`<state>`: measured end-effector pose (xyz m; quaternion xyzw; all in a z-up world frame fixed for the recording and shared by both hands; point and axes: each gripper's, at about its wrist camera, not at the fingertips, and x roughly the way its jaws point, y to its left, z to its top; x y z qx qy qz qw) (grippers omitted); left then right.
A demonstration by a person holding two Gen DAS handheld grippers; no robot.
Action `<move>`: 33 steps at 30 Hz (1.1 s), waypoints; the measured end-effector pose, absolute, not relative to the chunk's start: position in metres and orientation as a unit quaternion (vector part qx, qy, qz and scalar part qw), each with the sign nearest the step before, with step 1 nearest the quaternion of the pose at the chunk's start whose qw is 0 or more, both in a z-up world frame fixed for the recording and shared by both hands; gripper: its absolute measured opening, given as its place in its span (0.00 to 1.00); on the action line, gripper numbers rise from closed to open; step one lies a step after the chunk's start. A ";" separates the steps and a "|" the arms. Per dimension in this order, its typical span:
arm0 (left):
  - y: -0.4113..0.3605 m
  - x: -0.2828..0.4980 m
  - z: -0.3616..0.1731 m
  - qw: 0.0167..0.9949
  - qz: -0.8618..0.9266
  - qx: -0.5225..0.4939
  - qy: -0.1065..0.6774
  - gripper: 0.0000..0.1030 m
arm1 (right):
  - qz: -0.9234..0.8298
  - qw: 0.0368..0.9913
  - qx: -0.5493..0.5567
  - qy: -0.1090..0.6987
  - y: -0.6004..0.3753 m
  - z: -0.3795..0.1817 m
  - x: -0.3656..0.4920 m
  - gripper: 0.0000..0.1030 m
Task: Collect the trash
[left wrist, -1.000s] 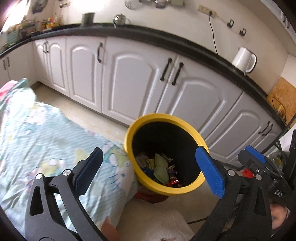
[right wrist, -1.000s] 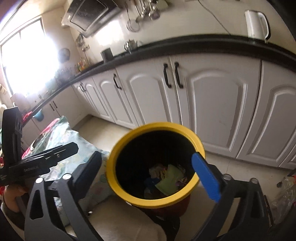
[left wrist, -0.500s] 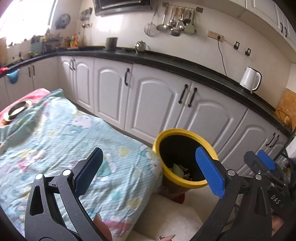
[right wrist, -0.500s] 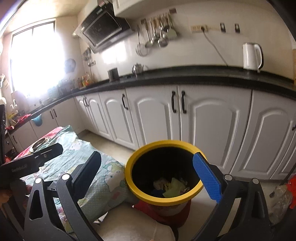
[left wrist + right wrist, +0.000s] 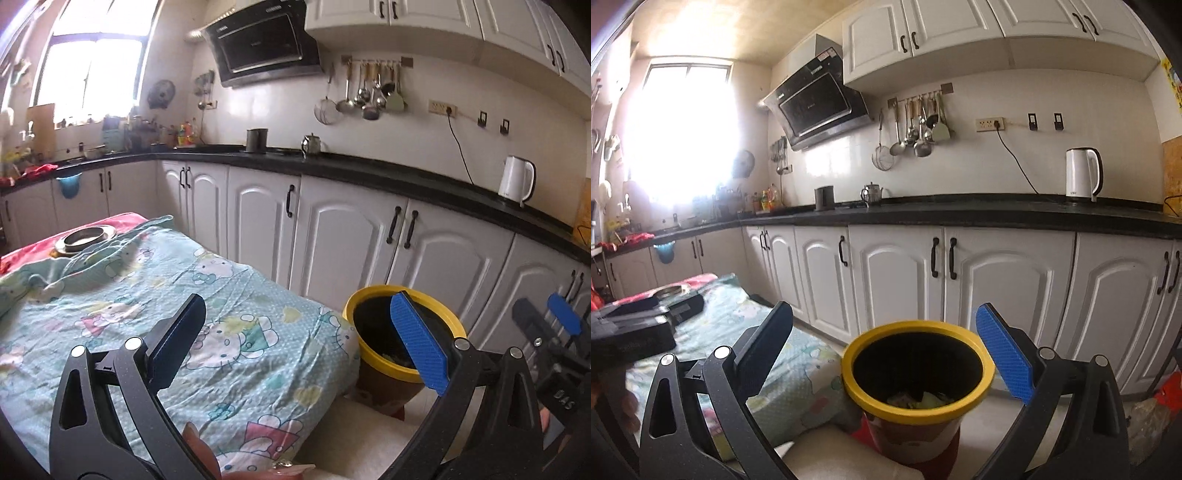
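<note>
- Left gripper (image 5: 299, 339) is up over the table, its two blue-padded fingers (image 5: 419, 341) spread wide with nothing between them.
- Below and ahead of that gripper lies the cartoon-print cloth (image 5: 177, 302), pale blue and rumpled, covering the table.
- Off past its right finger stands the yellow-rimmed trash bin (image 5: 373, 354), on the floor just beside the cloth's hanging corner; the right pad overlaps the bin's mouth in this view.
- Far ahead and to the gripper's left, a metal bowl (image 5: 85, 238) sits at the table's far end, on the red cover that shows beyond the cloth.
- Right gripper (image 5: 882, 350) is spread open too, and empty.
- The trash bin (image 5: 918, 411) sits right between and below its fingers, close in, mouth facing up.
- Down in the bin's dark inside, a heap of wrappers (image 5: 919, 398) shows, pale green and whitish; individual pieces are too small to tell apart.
- To the right gripper's left, the other tool's black body (image 5: 639, 325) shows over the cloth.
- Straight ahead of both grippers run white cabinets (image 5: 1008, 288) under a black counter (image 5: 979, 214).
- A white kettle (image 5: 1084, 175) stands on that counter, up and to the right of the right gripper.
- Ladles and strainers (image 5: 916, 129) hang on a wall rail above the counter.
</note>
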<state>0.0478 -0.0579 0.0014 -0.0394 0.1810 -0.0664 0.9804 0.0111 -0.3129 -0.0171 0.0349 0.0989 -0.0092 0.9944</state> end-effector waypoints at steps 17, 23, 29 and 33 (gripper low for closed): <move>-0.058 0.043 -0.016 0.976 -0.073 -0.054 0.197 0.89 | 0.012 0.993 0.008 0.118 -0.296 -0.037 0.020 0.94; -0.057 0.043 -0.015 0.976 -0.074 -0.056 0.198 0.89 | 0.013 0.991 0.013 0.130 -0.297 -0.039 0.023 0.94; -0.057 0.043 -0.016 0.976 -0.072 -0.058 0.199 0.89 | 0.013 0.991 0.013 0.134 -0.295 -0.039 0.025 0.94; -0.056 0.043 -0.016 0.975 -0.071 -0.058 0.200 0.89 | 0.014 0.991 0.013 0.135 -0.294 -0.040 0.025 0.94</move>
